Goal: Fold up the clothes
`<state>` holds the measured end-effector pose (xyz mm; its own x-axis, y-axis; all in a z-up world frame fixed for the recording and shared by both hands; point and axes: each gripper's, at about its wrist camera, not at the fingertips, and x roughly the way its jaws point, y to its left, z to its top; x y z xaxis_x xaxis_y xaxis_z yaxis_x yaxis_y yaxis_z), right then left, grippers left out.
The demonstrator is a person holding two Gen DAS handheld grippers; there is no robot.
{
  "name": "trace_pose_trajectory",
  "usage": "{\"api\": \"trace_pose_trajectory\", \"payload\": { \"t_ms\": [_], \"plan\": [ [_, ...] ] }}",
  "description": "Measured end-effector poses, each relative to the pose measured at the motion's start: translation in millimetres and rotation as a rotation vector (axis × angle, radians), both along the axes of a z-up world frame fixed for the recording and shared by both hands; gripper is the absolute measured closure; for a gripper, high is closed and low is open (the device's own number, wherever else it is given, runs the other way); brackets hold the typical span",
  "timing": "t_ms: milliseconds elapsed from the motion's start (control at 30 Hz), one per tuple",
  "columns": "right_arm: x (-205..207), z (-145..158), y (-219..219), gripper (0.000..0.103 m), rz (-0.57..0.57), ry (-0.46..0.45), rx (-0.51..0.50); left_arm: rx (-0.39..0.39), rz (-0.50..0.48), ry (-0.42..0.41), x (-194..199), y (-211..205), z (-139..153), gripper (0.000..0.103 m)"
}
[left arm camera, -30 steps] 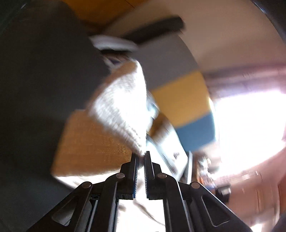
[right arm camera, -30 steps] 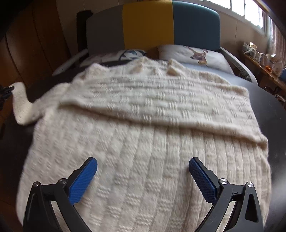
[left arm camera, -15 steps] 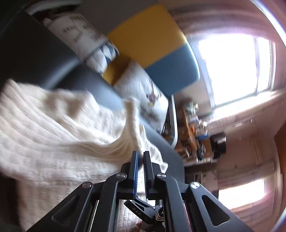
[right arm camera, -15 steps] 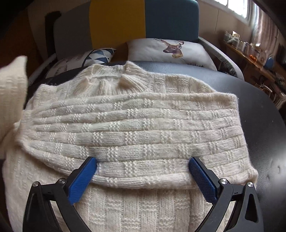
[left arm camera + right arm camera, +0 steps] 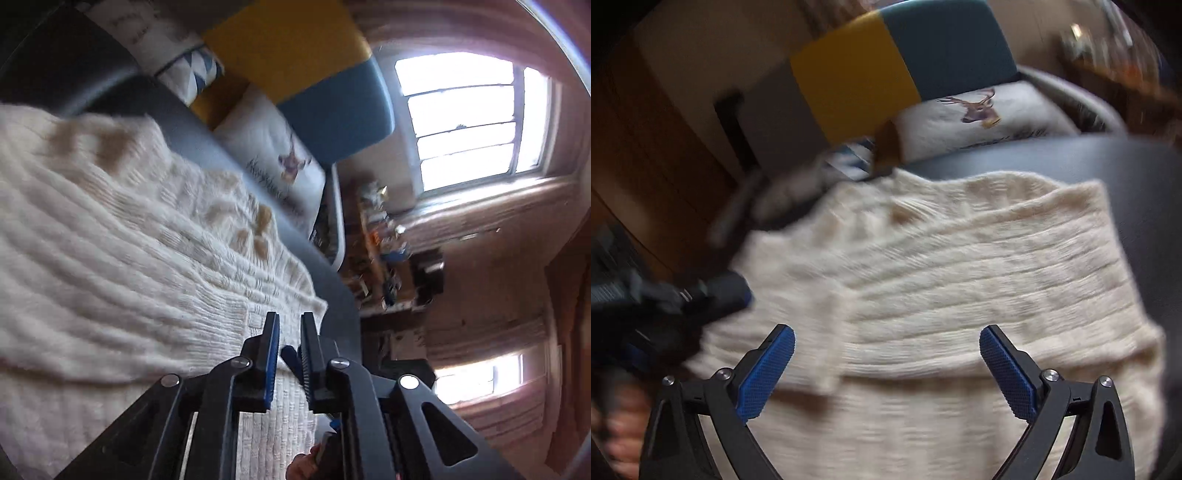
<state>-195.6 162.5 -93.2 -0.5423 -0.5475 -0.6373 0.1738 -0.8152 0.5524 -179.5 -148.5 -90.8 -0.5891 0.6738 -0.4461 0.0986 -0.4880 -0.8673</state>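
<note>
A cream knitted sweater [image 5: 960,280] lies on a dark table [image 5: 1089,158], with both sleeves folded across its body. My right gripper [image 5: 886,343] is open and empty, its blue pads hovering above the sweater's middle. In the left wrist view the sweater [image 5: 129,258] fills the left half. My left gripper [image 5: 290,325] sits over the sweater's right edge; its jaws stand a narrow gap apart with nothing between them. The left gripper also shows, blurred, at the left edge of the right wrist view [image 5: 701,299].
A sofa with grey, yellow and blue back panels [image 5: 857,74] stands behind the table, holding a deer-print cushion [image 5: 982,114] and a patterned cushion [image 5: 184,62]. A bright window [image 5: 461,110] and a cluttered shelf [image 5: 388,251] lie to the right.
My left gripper carried the left sleeve across the sweater, laid it down and let go; its jaws have parted slightly. The right gripper stayed open above the sweater and tilted.
</note>
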Motion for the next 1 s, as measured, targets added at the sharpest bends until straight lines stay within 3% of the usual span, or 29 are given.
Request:
{"api": "trace_pose_trajectory", "payload": {
  "t_ms": [67,133,200,267,467,600,800,867,1000],
  "plan": [
    [-3.8,-2.9,-0.6,0.027,0.017,-0.045,-0.190,0.001,0.072,0.015,28.2,-27.5,3.2,0.092],
    [-7.1,-11.1,-16.2,0.050,0.042,-0.098,-0.305,0.036,0.128,0.003,51.3,-54.4,-3.5,0.092],
    [-9.1,-20.0,-36.2,0.050,0.057,-0.152,-0.368,0.058,0.175,-0.017,68.4,-75.7,-14.3,0.091],
    [-5.4,-27.1,-53.1,0.050,0.035,-0.187,-0.359,0.068,0.214,-0.038,80.0,-91.2,-26.3,0.091],
    [34.7,-32.9,-61.4,0.050,-0.045,-0.183,-0.420,0.110,0.260,-0.077,90.8,-114.3,-61.6,0.091],
    [48.3,-41.8,-71.9,0.050,-0.016,-0.235,-0.446,0.141,0.248,-0.091,91.0,-111.7,-73.7,0.091],
    [41.6,-61.5,-71.0,0.053,-0.158,-0.243,-0.501,0.142,0.196,-0.107,95.3,-103.7,-83.4,0.091],
    [40.1,-52.8,-75.9,0.055,-0.158,-0.203,-0.463,0.169,0.191,-0.107,96.0,-101.9,-87.1,0.091],
    [34.7,-37.5,-93.7,0.060,-0.135,-0.147,-0.294,0.300,0.202,-0.106,92.6,-98.7,-95.7,0.087]
  ]
}}
